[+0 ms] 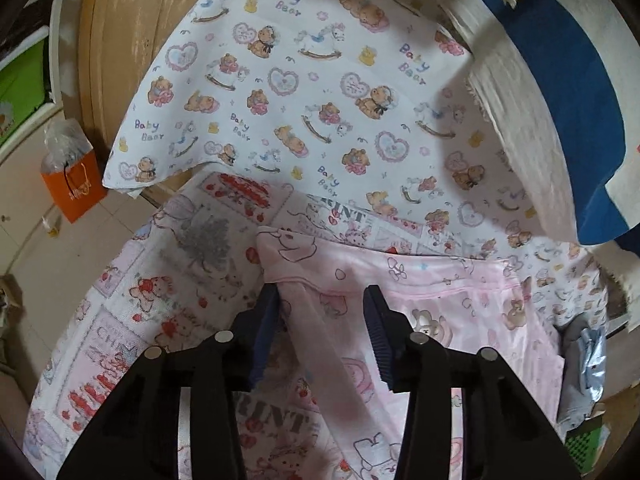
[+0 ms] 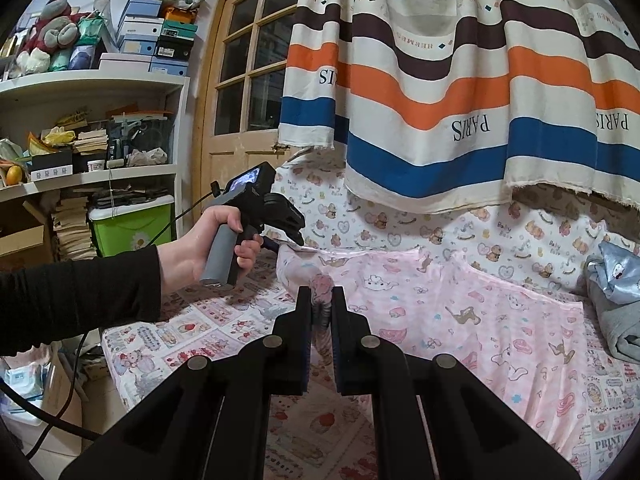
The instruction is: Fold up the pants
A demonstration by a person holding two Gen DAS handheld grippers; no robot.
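Jaws differ: our left gripper (image 1: 322,312) stands wide over the pink pants (image 1: 440,320), our right gripper (image 2: 320,304) pinches their edge. Thin, glossy, cartoon-printed cloth lies spread on the patterned bedsheet (image 2: 520,220) under a striped curtain (image 2: 460,80).

Black left gripper (image 2: 280,245), grey handle, bare hand (image 2: 208,246), black sleeve (image 2: 76,300).

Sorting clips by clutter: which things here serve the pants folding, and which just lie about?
In use:
pink printed cotton pants
left gripper, open over them
right gripper, shut on them

Lying about:
striped hanging curtain
grey folded garment
orange paper bag
green plastic bin
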